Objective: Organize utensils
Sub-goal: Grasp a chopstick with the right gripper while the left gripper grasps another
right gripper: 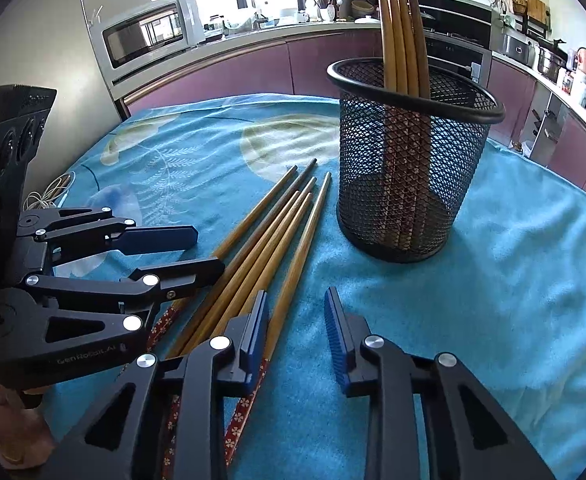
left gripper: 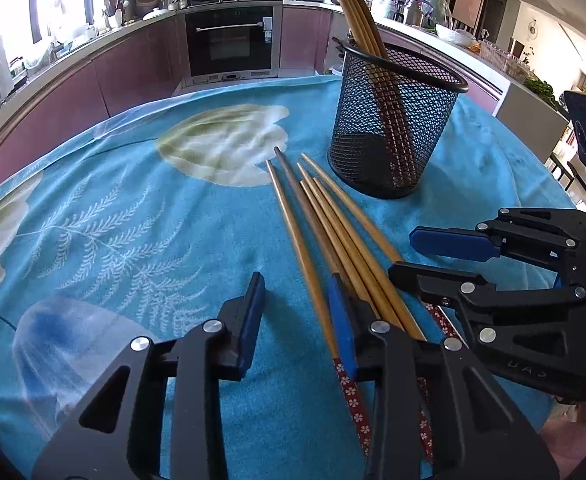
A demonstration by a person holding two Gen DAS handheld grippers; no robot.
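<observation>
Left wrist view shows loose chopsticks (left gripper: 325,216) lying on the blue cloth (left gripper: 133,220) beside the mesh holder (left gripper: 393,120), with left gripper (left gripper: 297,312) and right gripper (right gripper: 297,320) jaws apart, one stick between the left pair.

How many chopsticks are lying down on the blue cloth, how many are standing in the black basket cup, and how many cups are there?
Chopsticks lying on the blue cloth: 6
Chopsticks standing in the cup: 4
Black mesh cup: 1
Total: 11 things, 10 of them chopsticks
</observation>
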